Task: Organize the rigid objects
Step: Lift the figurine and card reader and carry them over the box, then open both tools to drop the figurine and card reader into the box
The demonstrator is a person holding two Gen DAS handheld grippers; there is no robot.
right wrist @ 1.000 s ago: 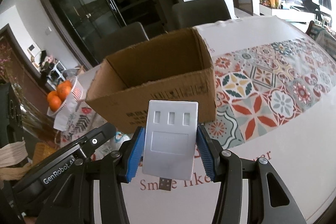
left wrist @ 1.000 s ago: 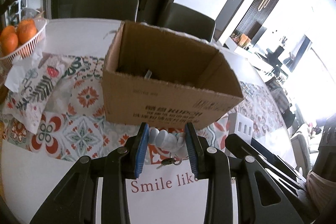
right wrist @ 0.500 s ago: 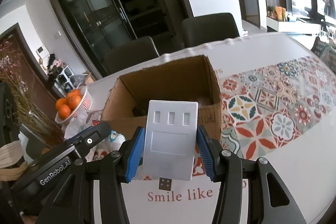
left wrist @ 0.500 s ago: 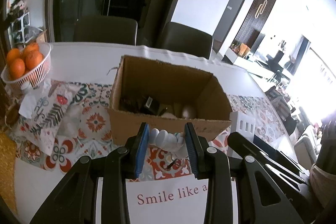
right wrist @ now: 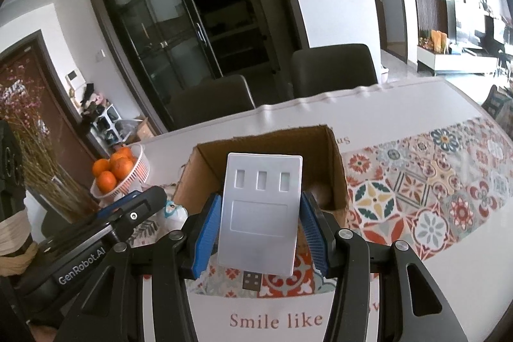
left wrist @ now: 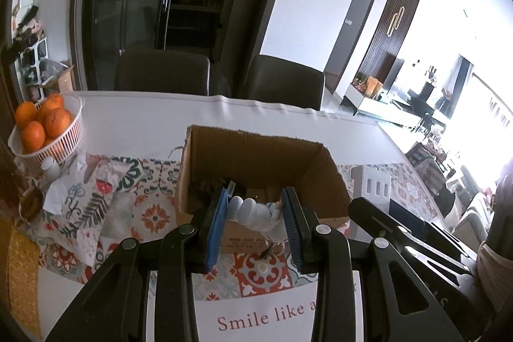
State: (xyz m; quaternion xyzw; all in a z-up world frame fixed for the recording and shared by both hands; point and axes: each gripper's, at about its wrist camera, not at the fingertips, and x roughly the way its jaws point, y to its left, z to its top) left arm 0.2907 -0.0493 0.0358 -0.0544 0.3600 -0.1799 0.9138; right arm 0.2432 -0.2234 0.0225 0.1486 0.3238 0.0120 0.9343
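An open cardboard box (left wrist: 266,159) stands on the patterned tablecloth; it also shows in the right wrist view (right wrist: 336,162). Dark items lie inside it. My left gripper (left wrist: 255,213) is shut on a small white figurine keychain (left wrist: 253,212), held above the near wall of the box, its metal ring hanging below. My right gripper (right wrist: 259,223) is shut on a flat white card-shaped device (right wrist: 261,210) with a USB plug at its lower end, held above the near side of the box. That device also shows at the right in the left wrist view (left wrist: 372,188).
A white basket of oranges (left wrist: 48,130) stands at the far left, also in the right wrist view (right wrist: 121,172). A folded patterned cloth (left wrist: 93,194) lies left of the box. A white sheet printed "Smile like" (left wrist: 263,313) lies below me. Two dark chairs (left wrist: 163,72) stand behind the table.
Both grippers have risen and drawn back with their objects, so the box looks smaller and lower and its inside has come into view.
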